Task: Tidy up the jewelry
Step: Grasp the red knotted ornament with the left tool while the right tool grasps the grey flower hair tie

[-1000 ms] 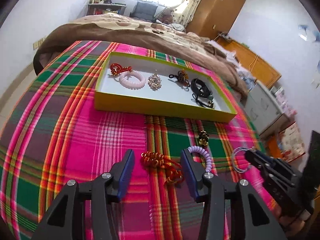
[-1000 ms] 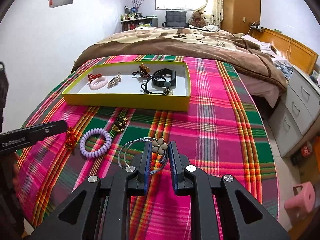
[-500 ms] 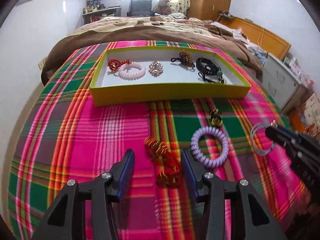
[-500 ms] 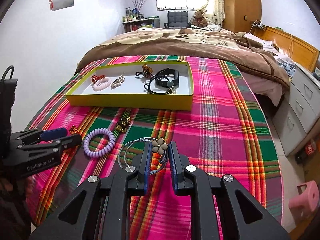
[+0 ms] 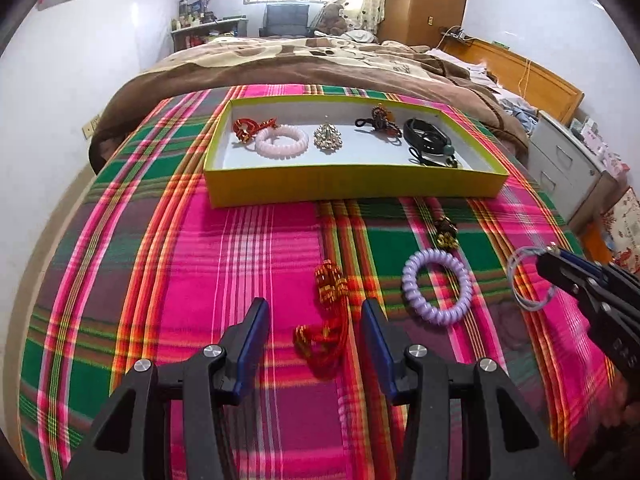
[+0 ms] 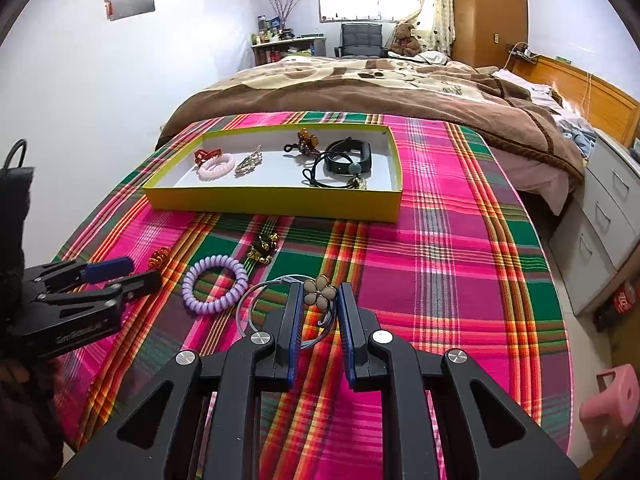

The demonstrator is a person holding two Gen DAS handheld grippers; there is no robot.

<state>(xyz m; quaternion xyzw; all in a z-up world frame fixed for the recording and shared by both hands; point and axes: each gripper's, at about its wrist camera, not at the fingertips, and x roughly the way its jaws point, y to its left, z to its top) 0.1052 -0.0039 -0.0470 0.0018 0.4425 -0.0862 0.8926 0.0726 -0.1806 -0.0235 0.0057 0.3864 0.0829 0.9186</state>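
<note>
Left claw [image 5: 312, 332] wide, straddling red tassel charm [image 5: 326, 320], long axis 12–6 o'clock; right claw [image 6: 318, 312] grips flower bangle [image 6: 319, 295].

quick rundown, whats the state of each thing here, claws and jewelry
left claw: open, straddling the red knot
right claw: shut on the bangle
red knot: flat on the cloth, not gripped
bangle: held at its flower
purple coil: loose on the cloth
gold clip: loose on the cloth
tray: uncovered, six pieces inside
</note>
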